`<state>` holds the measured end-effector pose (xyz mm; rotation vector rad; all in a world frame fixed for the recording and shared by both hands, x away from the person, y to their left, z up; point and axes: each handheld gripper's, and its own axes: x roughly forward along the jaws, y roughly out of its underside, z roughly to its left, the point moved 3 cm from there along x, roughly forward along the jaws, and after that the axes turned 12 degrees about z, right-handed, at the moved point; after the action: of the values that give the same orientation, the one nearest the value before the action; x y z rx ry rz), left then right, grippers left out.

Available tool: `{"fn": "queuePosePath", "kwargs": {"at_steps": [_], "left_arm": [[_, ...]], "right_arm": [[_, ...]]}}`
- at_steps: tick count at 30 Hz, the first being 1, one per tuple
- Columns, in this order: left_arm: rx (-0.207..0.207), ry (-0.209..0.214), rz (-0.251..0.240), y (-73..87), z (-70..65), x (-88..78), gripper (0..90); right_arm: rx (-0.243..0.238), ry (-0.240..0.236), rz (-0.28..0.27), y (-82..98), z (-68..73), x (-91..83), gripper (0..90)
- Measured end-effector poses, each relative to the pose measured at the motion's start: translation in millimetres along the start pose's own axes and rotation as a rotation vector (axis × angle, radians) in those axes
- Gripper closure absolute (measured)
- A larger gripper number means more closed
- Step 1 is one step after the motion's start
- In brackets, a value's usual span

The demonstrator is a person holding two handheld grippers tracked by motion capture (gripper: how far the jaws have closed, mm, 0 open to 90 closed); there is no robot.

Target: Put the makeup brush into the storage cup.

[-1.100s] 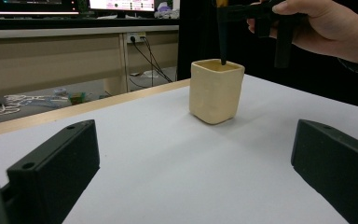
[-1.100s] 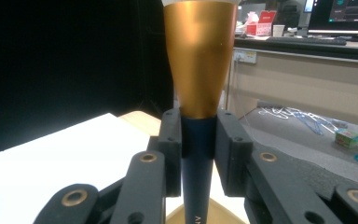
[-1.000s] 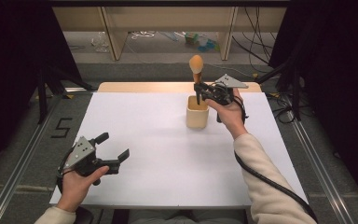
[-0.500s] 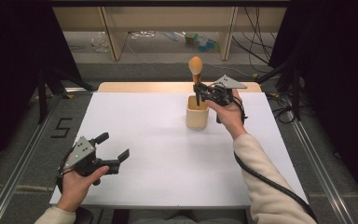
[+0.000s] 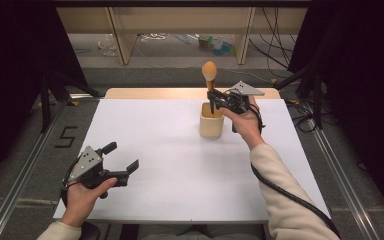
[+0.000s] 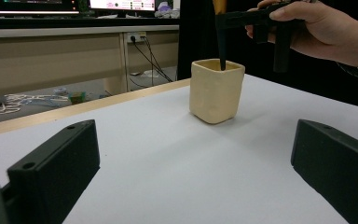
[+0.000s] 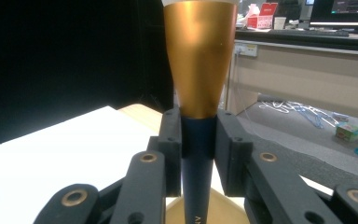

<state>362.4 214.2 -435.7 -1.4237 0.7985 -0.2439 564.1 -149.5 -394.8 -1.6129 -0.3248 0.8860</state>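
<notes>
Room: dark curtains are seen at both sides; wooden shelving (image 5: pixel 180 30) and cables lie beyond the far edge.
Table (image 5: pixel 170 165): a white surface, with a wood strip along its far edge.
Cup (image 5: pixel 211 121): a cream cup is stood near the far edge, right of centre.
Left gripper (image 5: pixel 121 157): it is held over the near left corner, jaws wide apart, nothing between them.
Right gripper (image 5: pixel 212 102): it is closed on the brush handle, above the cup.
Brush (image 5: pixel 209 75): it is held upright, its dark handle (image 7: pixel 197 154) dipping into the cup.
</notes>
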Motion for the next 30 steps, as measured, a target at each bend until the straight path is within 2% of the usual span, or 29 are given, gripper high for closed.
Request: {"fn": "queuePosePath", "kwargs": {"at_steps": [11, 19, 24, 30], "left_arm": [[0.0, 0.0, 0.001, 0.1, 0.0, 0.1, 0.5], [0.0, -0.002, 0.001, 0.0, 0.0, -0.1, 0.5], [0.0, -0.001, 0.0, 0.0, 0.1, -0.1, 0.5], [0.0, -0.002, 0.001, 0.0, 0.0, -0.1, 0.5]], "right_arm": [[0.001, 0.001, 0.007, 2.8, 0.3, 2.9, 74.8], [0.009, -0.002, 0.038, 5.5, 0.0, 2.4, 74.8], [-0.006, 0.004, 0.028, 6.6, -1.2, 4.7, 74.8], [0.009, -0.006, 0.037, 7.9, 0.5, 5.2, 74.8]]}}
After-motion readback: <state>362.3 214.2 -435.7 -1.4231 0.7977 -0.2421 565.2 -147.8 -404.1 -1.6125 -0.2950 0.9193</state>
